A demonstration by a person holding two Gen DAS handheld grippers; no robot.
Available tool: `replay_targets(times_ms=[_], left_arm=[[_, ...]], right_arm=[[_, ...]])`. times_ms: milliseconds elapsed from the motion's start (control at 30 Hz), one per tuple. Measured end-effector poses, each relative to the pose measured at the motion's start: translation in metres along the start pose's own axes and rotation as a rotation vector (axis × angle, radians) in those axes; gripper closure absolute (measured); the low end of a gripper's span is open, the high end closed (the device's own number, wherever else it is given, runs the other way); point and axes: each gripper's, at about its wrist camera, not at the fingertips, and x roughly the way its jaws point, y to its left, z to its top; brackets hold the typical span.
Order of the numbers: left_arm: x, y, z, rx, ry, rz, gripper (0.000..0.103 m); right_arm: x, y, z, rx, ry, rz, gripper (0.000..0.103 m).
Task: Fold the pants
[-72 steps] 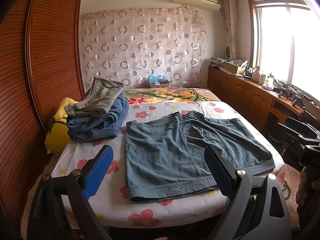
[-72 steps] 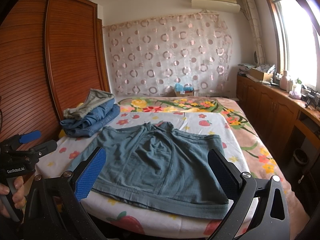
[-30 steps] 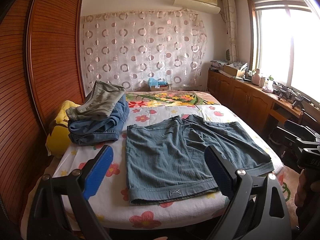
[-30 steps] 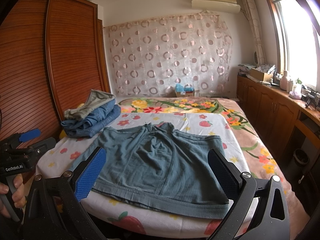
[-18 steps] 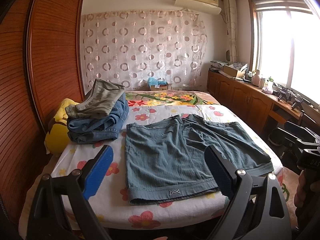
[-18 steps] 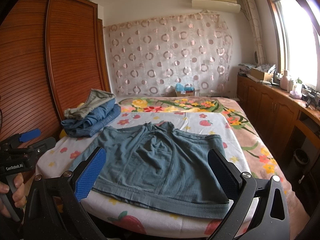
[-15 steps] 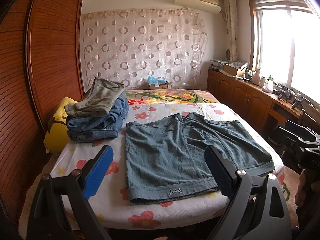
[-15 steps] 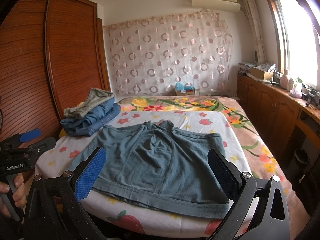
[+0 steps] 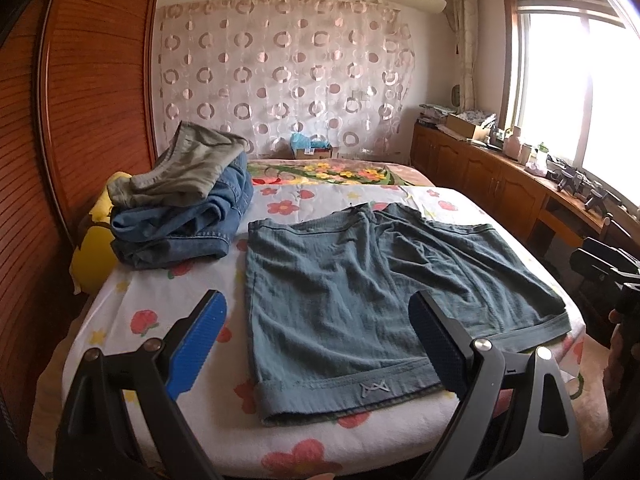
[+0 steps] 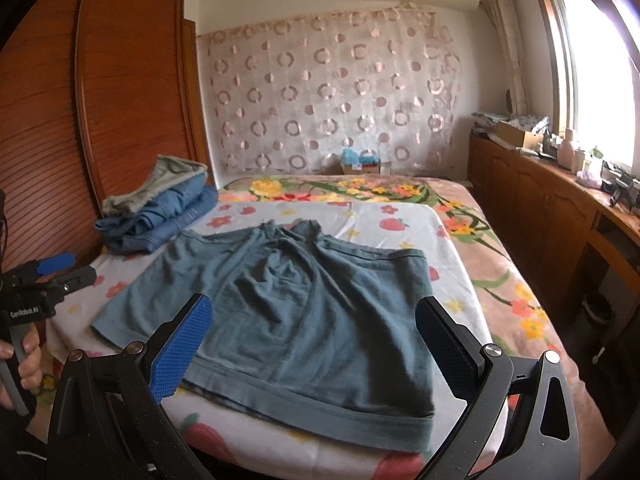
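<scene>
Hovering off the bed's [image 9: 132, 312] near edge, we hold our left gripper [image 9: 316, 336] and right gripper [image 10: 314, 344] spread apart, empty; the shorts [image 9: 360, 280] lie flat there, unfolded, every fold remaining.

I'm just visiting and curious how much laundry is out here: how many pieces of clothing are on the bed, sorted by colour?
Teal-blue shorts, spread flat near the bed's front edge: 1
Blue denim garment, folded, at the bottom of the pile: 1
Grey-green garment, folded, on top of the denim: 1
Total: 3, as far as the pile shows.
</scene>
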Motion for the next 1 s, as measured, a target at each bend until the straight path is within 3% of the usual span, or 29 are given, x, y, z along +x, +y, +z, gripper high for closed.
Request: replay_targets(times_ms=[333,467,633,800,1000], left_arm=[[0.021,0.011,-0.004,0.009,0.037,-0.011,0.01],[0.036,0.011,-0.01,0.015,0.069,-0.033,0.01],[0.055,0.011,-0.017,0.027,0.117,-0.049,0.01],[0.066,0.012,-0.023,0.033,0.159,-0.055,0.01],[0.076,0.014,-0.032,0.028,0.211,-0.067,0.01]], right_arm=[[0.031,-0.038,-0.002,-0.007,0.064,-0.018,0.0],[0.049,-0.055,0.0,-0.016,0.113,0.004,0.005],[0.076,-0.075,0.0,-0.029,0.187,0.008,0.018],[0.103,-0.097,0.007,-0.005,0.257,0.02,0.039],[0.135,-0.117,0.015,0.016,0.322,0.011,0.055]])
